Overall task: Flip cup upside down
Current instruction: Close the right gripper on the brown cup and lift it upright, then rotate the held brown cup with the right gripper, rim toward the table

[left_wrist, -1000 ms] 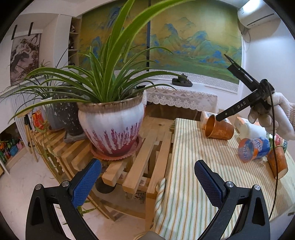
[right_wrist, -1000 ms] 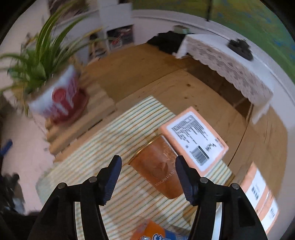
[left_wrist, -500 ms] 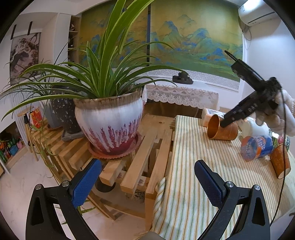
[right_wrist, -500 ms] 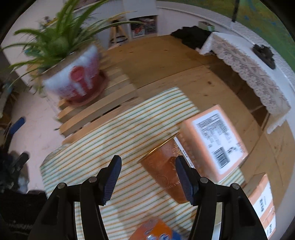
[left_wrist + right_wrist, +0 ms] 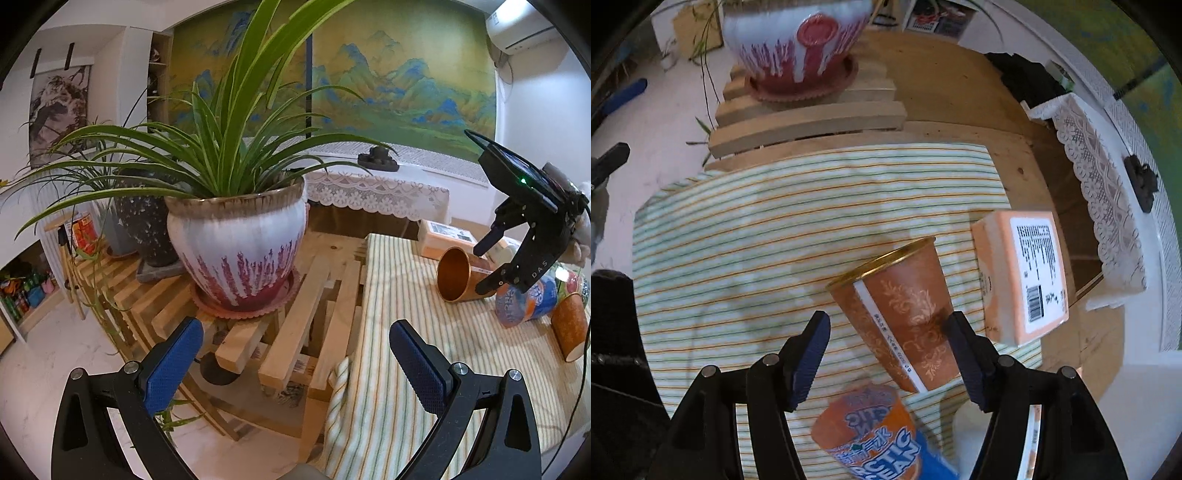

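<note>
An orange paper cup [image 5: 901,314] with a gold rim lies on its side on the striped cloth [image 5: 775,229], mouth toward the plant. It also shows in the left wrist view [image 5: 461,279]. My right gripper [image 5: 888,343] is open, its fingers either side of the cup's lower body; whether the right pad touches it I cannot tell. In the left wrist view the right gripper [image 5: 487,264] hangs over the cup. My left gripper [image 5: 293,360] is open and empty, at the table's near left edge.
An orange and blue bottle [image 5: 871,435] lies just behind the cup. An orange box [image 5: 1023,273] sits to its right. A second orange cup [image 5: 570,330] lies at the table's right. A big potted plant [image 5: 236,243] stands on a wooden rack left of the table.
My right gripper has come down and swung over the cup, so the cup now lies between its fingers. The left gripper has shifted slightly and stays open.
</note>
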Demonstrator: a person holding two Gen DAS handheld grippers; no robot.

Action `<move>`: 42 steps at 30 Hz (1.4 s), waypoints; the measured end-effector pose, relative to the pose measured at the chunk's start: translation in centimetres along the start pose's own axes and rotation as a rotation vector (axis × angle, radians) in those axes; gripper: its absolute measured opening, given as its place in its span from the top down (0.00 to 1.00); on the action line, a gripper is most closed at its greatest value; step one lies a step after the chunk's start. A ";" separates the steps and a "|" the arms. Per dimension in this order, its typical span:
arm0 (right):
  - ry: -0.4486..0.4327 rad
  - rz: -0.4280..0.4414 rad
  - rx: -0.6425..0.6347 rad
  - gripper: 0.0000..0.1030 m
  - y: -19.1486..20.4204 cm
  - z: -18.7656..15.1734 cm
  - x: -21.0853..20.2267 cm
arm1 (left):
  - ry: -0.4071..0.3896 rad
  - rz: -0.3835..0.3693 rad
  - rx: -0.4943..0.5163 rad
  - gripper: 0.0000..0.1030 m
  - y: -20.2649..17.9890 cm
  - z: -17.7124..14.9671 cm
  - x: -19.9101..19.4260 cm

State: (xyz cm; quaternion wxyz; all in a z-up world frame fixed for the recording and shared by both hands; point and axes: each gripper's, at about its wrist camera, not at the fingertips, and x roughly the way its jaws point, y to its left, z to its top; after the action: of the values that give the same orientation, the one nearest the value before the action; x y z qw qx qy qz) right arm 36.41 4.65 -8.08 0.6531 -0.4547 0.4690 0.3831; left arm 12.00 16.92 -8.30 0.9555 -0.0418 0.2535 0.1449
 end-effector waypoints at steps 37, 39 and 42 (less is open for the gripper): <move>-0.094 0.083 0.100 0.43 7.1 -2.1 -4.8 | -0.049 -0.066 0.014 0.01 -0.4 -0.4 -5.4; -0.045 0.100 0.096 0.43 8.6 -3.6 -4.4 | -0.049 -0.080 0.020 0.01 -0.7 -0.6 -6.0; 0.017 0.075 0.080 0.43 10.3 -5.4 -3.4 | -0.040 -0.098 0.034 0.01 -1.3 -1.0 -6.6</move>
State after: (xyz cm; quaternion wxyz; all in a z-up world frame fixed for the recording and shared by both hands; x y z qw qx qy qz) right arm 24.48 2.24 -8.05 0.6519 -0.4135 0.5063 0.3843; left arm 6.40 13.84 -5.88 0.9669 -0.0350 0.2346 0.0942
